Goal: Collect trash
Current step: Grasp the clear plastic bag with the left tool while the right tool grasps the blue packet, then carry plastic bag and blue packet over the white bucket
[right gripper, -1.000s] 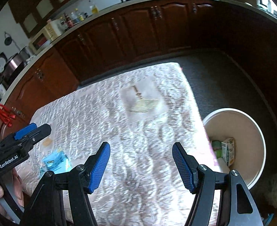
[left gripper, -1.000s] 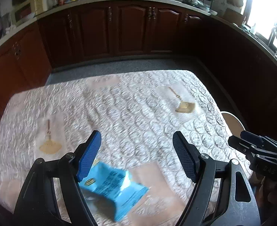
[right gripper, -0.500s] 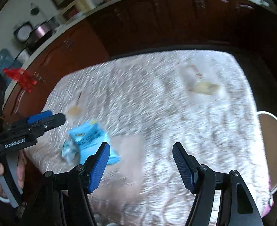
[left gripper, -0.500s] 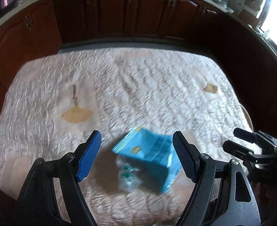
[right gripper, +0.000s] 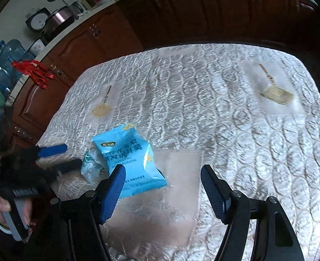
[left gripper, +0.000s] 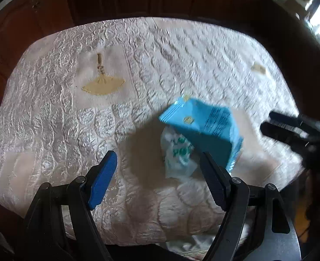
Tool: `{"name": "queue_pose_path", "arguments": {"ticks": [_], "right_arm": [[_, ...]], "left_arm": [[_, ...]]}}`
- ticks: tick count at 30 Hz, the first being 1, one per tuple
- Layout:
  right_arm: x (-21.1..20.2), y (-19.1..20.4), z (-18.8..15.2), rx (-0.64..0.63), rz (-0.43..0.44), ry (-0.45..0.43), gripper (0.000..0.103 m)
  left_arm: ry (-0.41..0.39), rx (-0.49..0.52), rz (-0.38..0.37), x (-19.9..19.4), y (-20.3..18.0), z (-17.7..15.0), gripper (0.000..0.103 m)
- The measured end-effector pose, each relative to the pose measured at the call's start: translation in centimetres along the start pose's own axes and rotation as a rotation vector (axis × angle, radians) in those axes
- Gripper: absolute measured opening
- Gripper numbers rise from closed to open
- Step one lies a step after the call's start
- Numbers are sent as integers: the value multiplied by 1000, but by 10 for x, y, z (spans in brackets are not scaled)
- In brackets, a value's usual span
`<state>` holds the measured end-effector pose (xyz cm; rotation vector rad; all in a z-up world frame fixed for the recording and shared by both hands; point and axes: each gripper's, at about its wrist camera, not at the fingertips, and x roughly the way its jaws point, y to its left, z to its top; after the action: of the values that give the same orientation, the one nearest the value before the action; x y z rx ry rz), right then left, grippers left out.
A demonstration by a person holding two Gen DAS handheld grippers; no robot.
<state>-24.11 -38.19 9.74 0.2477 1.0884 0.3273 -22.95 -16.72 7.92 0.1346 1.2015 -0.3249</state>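
Blue snack packet lies flat near the table's front edge, its long axis diagonal, partly over a crumpled clear wrapper with green print. Its lettering is too blurred to read. Quilted white cloth covers the table; dark wood cabinets stand behind. Left gripper and right gripper both have jaws released, holding nothing.

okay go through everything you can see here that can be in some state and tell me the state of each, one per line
blue snack bag: puffed, lying on the tablecloth, ungripped.
clear wrapper: crumpled, partly tucked under the blue snack bag.
left gripper: open, empty, over the clear wrapper.
right gripper: open, empty, jaws just been opening, beside the bag.
tablecloth: spread flat over the table.
cabinet doors: closed.
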Motion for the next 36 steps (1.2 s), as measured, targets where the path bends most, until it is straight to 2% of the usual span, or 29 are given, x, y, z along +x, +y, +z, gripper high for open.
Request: {"name": "queue_pose_path", "arguments": {"ticks": [2, 4, 5, 6, 8, 10, 15, 20, 21, 22, 23, 25, 28, 36], "right_arm": [[6, 5, 4, -13, 10, 11, 70], [9, 6, 6, -18, 19, 20, 70], [11, 7, 8, -19, 27, 24, 70], [13, 8, 10, -21, 38, 28, 70], [17, 10, 12, -29, 53, 37, 71], [22, 14, 14, -45, 74, 50, 72], [42, 25, 18, -97, 99, 95, 73], [71, 40, 16, -138, 87, 157, 73], [76, 42, 14, -142, 76, 165, 72], [78, 43, 12, -142, 62, 166, 65], [78, 43, 11, -139, 59, 162, 58], [71, 40, 10, -124, 82, 134, 54], [46, 33, 11, -123, 72, 57, 53], [-15, 0, 17, -68, -5, -73, 53]], "left_arm": [[4, 15, 29, 10, -3, -1, 78], [13, 14, 5, 20, -3, 0, 77], [14, 13, -5, 24, -3, 1, 72], [12, 10, -11, 27, -2, 2, 65], [28, 3, -29, 34, 2, 6, 27], [34, -15, -43, 36, 10, 7, 25], [-7, -30, -40, 24, 29, 9, 20], [-40, -35, -36, 13, 35, 9, 18], [-46, -34, -41, 11, 35, 8, 18], [-52, -32, -44, 9, 35, 9, 18], [-57, -30, -46, 6, 34, 9, 18], [-76, -26, -56, 0, 31, 12, 18], [-101, -20, -71, -7, 22, 17, 18], [-152, 37, -106, -19, -18, 36, 18]]}}
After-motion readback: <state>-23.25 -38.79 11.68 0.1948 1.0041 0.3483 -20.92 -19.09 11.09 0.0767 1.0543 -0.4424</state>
